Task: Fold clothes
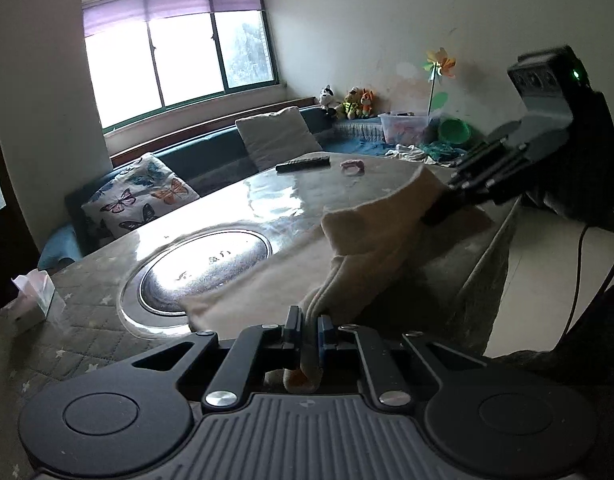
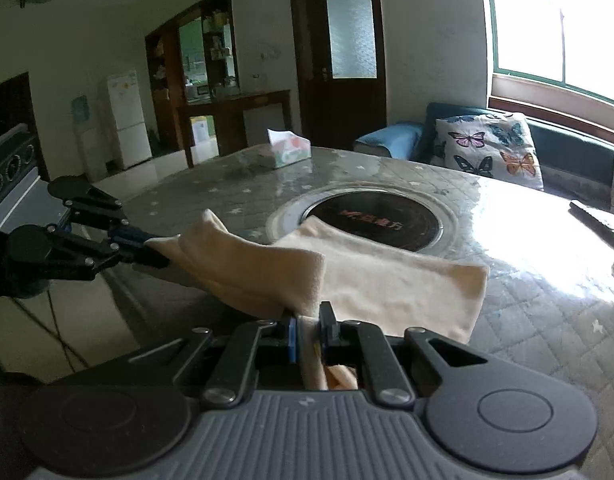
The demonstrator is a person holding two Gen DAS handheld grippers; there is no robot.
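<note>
The cream cloth [image 2: 371, 276] is held at two points along its near edge: the left gripper [image 1: 309, 322] is clenched on one bunched corner, and the right gripper [image 2: 307, 320] is clenched on the other, with fabric passing back between the jaws of each. In the left wrist view the right gripper [image 1: 439, 210] appears at the far right, pinching the raised edge of the cloth [image 1: 371, 248]; in the right wrist view the left gripper [image 2: 147, 244] appears at the left, gripping a lifted corner. The near edge is raised off the table [image 2: 527, 300] near its edge, while the far part of the cloth lies flat on the quilted, star-patterned cover, overlapping the rim of the round hotplate [image 2: 375, 220] set in the table centre. The long axis of the cloth runs from one gripper to the other, along the table edge. A tissue box [image 2: 289, 148], a remote control [image 1: 303, 164], a butterfly cushion [image 1: 141, 196] on a bench and a window [image 1: 179, 56] surround the table.
</note>
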